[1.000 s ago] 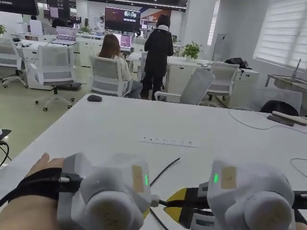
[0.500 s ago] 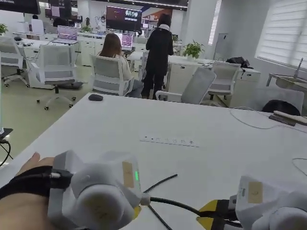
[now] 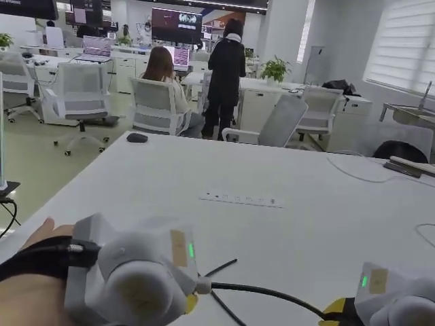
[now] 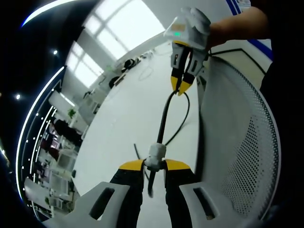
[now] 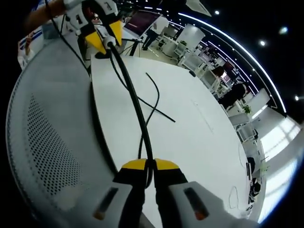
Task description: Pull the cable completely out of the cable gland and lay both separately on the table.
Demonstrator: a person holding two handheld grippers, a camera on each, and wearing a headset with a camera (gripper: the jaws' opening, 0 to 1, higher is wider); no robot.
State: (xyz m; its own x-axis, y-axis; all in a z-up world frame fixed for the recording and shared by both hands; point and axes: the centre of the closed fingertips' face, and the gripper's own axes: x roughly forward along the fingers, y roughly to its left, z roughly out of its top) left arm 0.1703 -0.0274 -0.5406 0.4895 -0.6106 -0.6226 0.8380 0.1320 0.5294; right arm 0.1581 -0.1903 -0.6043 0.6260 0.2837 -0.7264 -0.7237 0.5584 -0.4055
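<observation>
Extraction is sitting midway: left gripper [image 4: 153, 164] is pinching the white cable gland [image 4: 155, 153], right gripper [image 5: 146, 164] is clamping the black cable [image 4: 165, 118], stretched between them over the table [image 3: 272, 170] edge. Cable end is poking behind the gland; full pull-out and laying down are waiting.

room: open-plan office | desk [image 3: 292, 170]: wide, white, flush socket strip [image 3: 239, 199] mid-top | seating: white mesh chairs [image 3: 80, 95] | far side: seated person [image 3: 160, 73], standing person [image 3: 225, 68] in black, lit wall screen [image 3: 176, 26], potted plant [image 3: 274, 70] | right: window blinds [image 3: 401, 41], daylight | floor [image 3: 27, 163]: pale, glossy
</observation>
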